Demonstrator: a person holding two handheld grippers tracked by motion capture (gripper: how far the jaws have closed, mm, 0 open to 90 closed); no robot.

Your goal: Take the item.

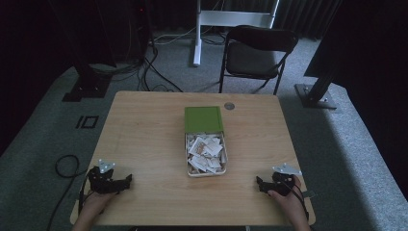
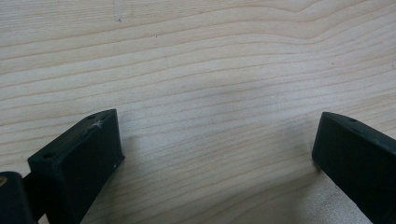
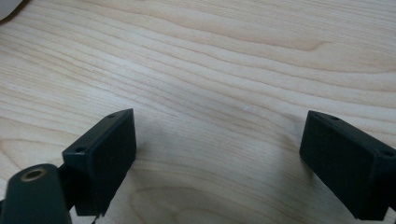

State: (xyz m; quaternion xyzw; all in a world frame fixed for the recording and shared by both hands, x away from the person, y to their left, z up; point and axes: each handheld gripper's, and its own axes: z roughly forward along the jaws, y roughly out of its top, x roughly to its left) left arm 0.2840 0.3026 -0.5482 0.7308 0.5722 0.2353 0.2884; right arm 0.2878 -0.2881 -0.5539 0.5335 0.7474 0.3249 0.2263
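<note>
In the high view, the left gripper (image 1: 126,180) rests near the front left corner of the wooden table (image 1: 144,134), held in a hand (image 1: 94,204) that comes in from the bottom edge, and the right gripper (image 1: 260,184) sits near the front right corner in the other hand (image 1: 288,202). Both are well apart from the tin (image 1: 206,166) that lies open in the middle of the table. The tin is cream-walled and packed with small white and tan pieces, probably paper packets, though the picture is too dim and coarse to be sure. Its green lid (image 1: 203,119) lies flat on the far side of it, touching or just overlapping the tin's far edge. In the left gripper view the left gripper (image 2: 217,140) has its two black jaws spread wide with bare wood grain between them (nothing is gripped). The right gripper view shows the same for the right gripper (image 3: 219,135): jaws wide apart over plain tabletop. A small round grey disc (image 1: 229,106) sits near the table's far edge, just beyond the lid, and a dark folding chair (image 1: 257,53) stands on the carpet behind the table.
</note>
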